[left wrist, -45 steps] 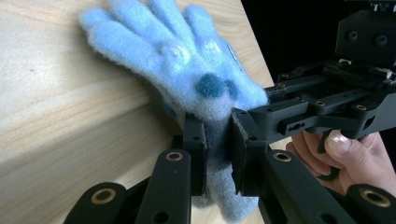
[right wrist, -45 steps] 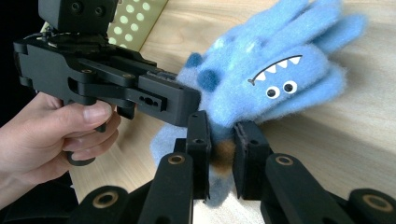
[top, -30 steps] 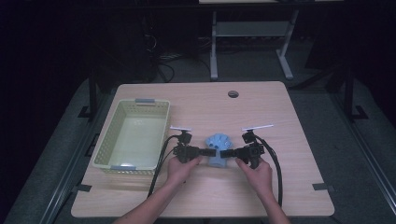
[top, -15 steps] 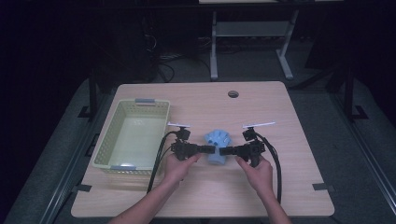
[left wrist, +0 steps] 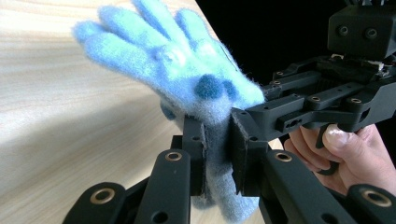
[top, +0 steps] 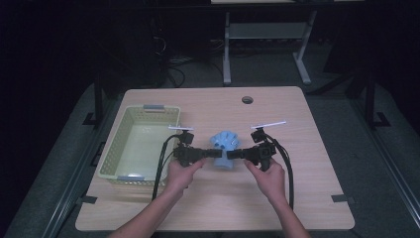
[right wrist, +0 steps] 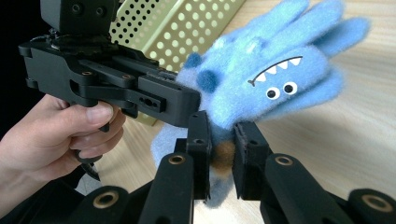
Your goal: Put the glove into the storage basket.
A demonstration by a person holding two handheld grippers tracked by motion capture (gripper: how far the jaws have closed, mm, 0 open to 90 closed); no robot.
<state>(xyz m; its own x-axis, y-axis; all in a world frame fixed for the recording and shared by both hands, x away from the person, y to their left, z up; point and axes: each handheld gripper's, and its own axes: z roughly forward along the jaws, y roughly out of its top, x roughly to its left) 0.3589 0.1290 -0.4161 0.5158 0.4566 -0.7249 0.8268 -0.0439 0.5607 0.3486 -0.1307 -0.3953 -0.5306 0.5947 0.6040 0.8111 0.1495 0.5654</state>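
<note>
Bench [top: 307,188] is filling the middle of the high view, with the yellow-green basket [top: 115,153] sitting at centre left, empty as far as I can tell.

Blue fuzzy glove [top: 225,145] is hanging at frame centre, just right of the basket, pinched from both sides near its cuff end. In the left gripper view the glove [left wrist: 187,70] is spreading toward the upper left; in the right gripper view it is showing its printed eyes and teeth toward the upper right.

Left gripper [top: 212,153]: fingers [left wrist: 196,154] are pinching the glove cuff. Right gripper [top: 236,154]: fingers [right wrist: 200,149] are pinching the same narrow section from the opposite side.

Risks, as I'm judging them:
- Both grips are biting fluffy pile on a thin strip of fabric. If the hands are pulling apart, the knit is likely stretching or slipping out of one pinch.
- If one side is letting go early, the glove is swinging off the other and possibly dropping onto the bench short of the basket.
- The finger tips of the two grippers are sitting almost touching; any inward drift is risking a clash.
- The glove's floppy end could be snagging on the basket rim in transit.
</note>
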